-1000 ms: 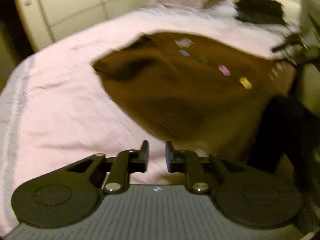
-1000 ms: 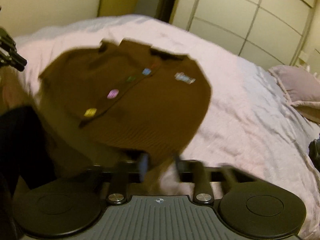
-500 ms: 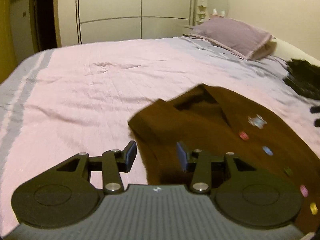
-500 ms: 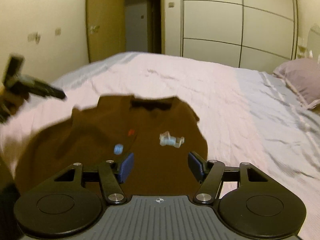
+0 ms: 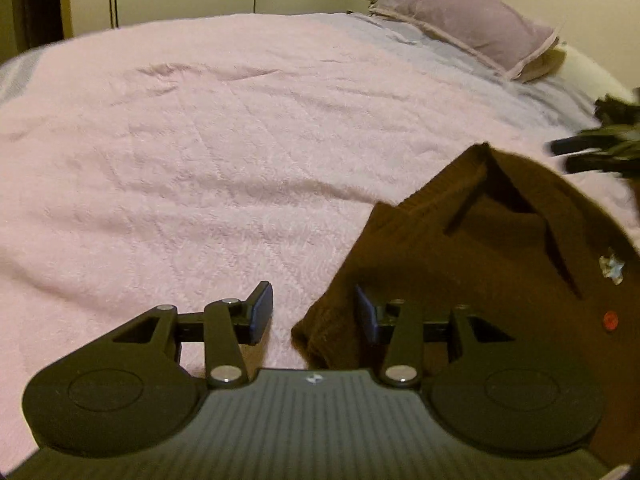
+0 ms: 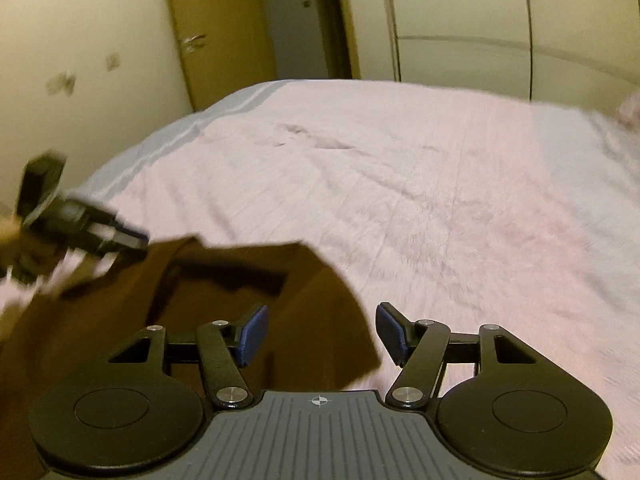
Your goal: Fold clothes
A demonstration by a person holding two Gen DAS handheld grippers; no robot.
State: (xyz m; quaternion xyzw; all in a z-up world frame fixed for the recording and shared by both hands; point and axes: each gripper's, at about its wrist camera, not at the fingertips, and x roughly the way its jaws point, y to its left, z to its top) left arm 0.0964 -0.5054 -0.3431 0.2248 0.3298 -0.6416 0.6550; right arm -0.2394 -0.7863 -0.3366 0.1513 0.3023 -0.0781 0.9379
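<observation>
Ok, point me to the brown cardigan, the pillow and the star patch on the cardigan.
brown cardigan [image 5: 460,264]: left wrist view, on the knit below the collar.
pillow [image 5: 472,24]: left wrist view, on the middle of its purple cover.
star patch [image 5: 613,269]: left wrist view, on the pale patch near the cardigan's front opening.

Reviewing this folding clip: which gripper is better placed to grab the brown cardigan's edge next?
Probably left. The left gripper is open with the brown cardigan edge between its fingers; the right gripper, also open, likewise straddles an edge.

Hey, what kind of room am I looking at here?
Most likely a bedroom: a wide bed with a pink cover, a purple pillow at its head, and pale wardrobe doors along the far wall.
</observation>
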